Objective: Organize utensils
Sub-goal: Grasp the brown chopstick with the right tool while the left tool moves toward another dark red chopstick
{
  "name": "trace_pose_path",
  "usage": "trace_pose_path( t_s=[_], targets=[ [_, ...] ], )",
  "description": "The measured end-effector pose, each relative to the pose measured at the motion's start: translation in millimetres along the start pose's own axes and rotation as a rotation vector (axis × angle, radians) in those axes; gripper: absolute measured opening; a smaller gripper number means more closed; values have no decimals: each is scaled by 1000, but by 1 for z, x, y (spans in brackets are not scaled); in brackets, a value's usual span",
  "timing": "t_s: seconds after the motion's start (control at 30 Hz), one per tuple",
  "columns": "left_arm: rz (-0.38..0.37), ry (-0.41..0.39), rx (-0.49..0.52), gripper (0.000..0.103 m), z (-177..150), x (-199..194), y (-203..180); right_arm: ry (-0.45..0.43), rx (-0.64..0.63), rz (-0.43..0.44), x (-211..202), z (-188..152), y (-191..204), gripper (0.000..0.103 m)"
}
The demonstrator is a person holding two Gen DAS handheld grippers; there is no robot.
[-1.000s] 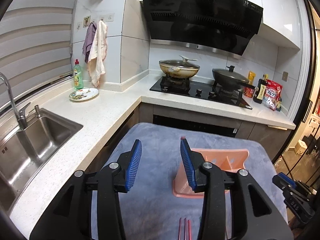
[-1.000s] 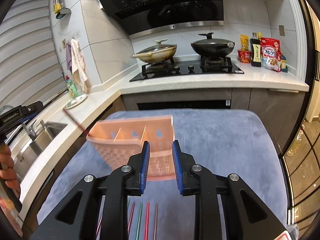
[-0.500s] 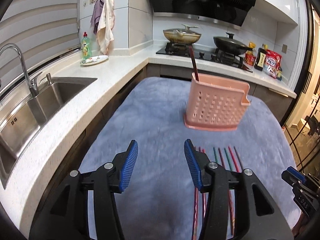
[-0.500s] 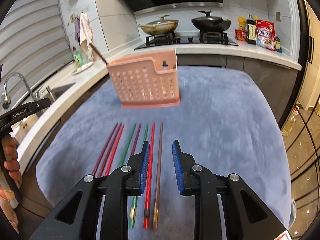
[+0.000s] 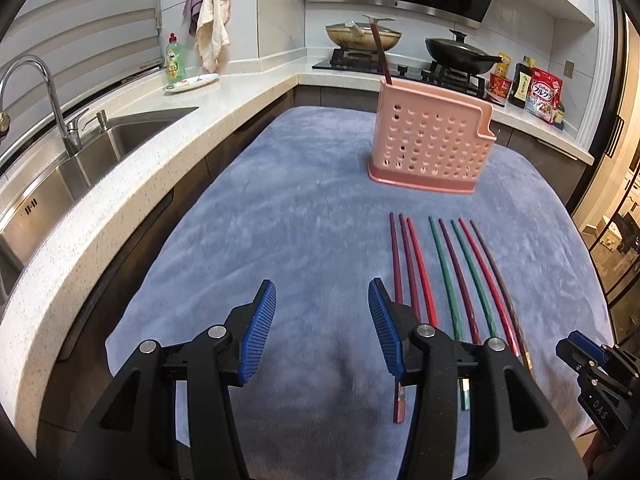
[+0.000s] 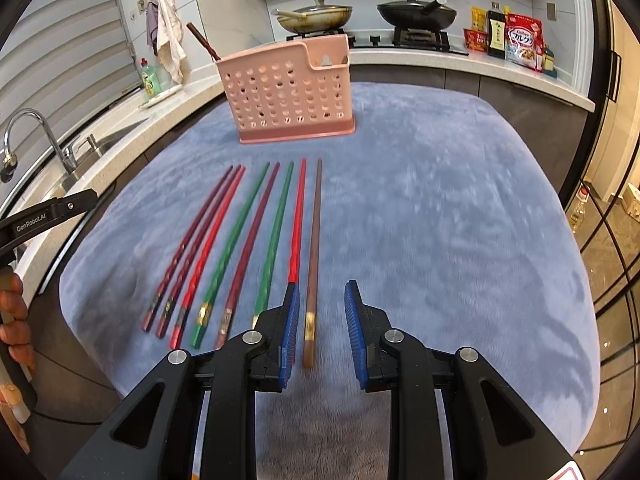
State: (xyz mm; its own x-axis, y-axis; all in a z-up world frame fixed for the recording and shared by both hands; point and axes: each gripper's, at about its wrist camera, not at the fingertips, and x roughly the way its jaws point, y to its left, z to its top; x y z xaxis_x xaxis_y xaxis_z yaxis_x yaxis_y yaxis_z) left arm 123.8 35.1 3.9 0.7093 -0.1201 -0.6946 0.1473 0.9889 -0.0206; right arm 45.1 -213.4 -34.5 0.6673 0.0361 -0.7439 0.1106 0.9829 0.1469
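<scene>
Both grippers have pulled back, left gripper [image 5: 322, 330] spread wide, right gripper [image 6: 320, 330] narrower, both empty, over eight chopsticks [image 6: 256, 240] mid-frame; one chopstick [image 6: 202, 43] stands in the pink holder [image 6: 290, 88] above.

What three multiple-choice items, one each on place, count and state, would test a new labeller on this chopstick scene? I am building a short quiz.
1. Where does the pink holder stand?
A. in the sink
B. on the blue cloth, beyond the loose chopsticks
C. on the stove

2. How many chopsticks lie on the cloth?
A. five
B. eight
C. twelve

3. How is the right gripper?
A. open, holding nothing
B. shut on a green chopstick
C. shut on the holder

Key: 1 B, the holder's base rests on the cloth past the chopstick tips. 2 B, the right wrist view shows eight side by side; a ninth stands in the holder. 3 A, its blue pads are apart, with the brown chopstick lying loose on the cloth between them.
</scene>
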Motion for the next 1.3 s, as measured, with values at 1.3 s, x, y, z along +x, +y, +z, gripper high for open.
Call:
trace_pose_path(
  t_s=[1.3],
  targets=[
    [-42,139,18,46,-52,26,-14,57,9,-4,29,-25,3,21]
  ],
)
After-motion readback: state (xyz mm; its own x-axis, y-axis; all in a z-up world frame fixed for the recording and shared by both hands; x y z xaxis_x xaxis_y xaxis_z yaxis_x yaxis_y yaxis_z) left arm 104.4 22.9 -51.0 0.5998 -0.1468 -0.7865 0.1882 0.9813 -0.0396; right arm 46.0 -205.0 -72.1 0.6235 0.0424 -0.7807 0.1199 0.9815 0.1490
